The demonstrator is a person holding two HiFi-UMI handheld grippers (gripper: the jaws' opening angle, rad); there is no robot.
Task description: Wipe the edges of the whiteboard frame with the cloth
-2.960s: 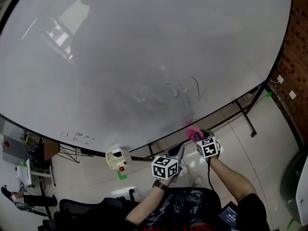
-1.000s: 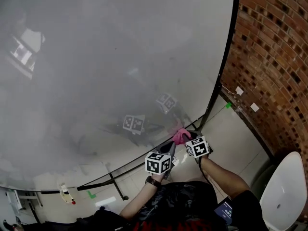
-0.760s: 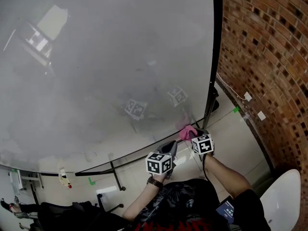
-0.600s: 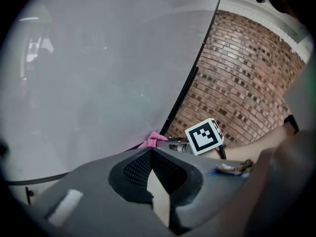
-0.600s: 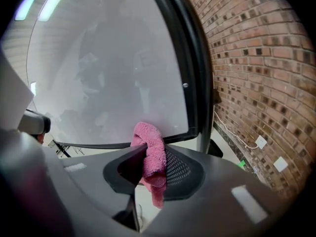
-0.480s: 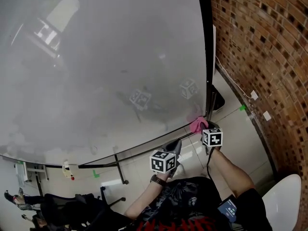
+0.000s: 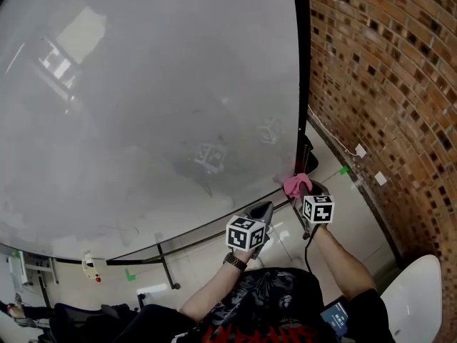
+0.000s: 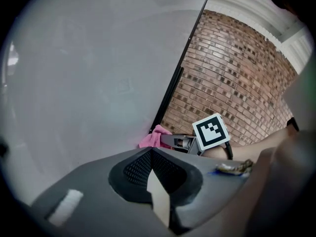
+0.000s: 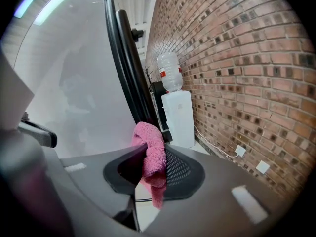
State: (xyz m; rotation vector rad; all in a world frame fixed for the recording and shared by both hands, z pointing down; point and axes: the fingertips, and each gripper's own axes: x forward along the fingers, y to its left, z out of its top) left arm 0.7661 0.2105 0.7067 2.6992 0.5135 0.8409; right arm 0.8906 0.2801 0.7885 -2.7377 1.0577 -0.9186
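One pink cloth (image 9: 153, 151) pinched in right claw (image 9: 150, 168) at lower corner of whiteboard frame (image 7: 303, 84); left claw (image 8: 150, 152) near same corner, closed, empty.

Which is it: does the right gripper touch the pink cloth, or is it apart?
Touching. The right gripper view shows the right gripper shut on the pink cloth, with both jaws pressing the folded cloth between them.
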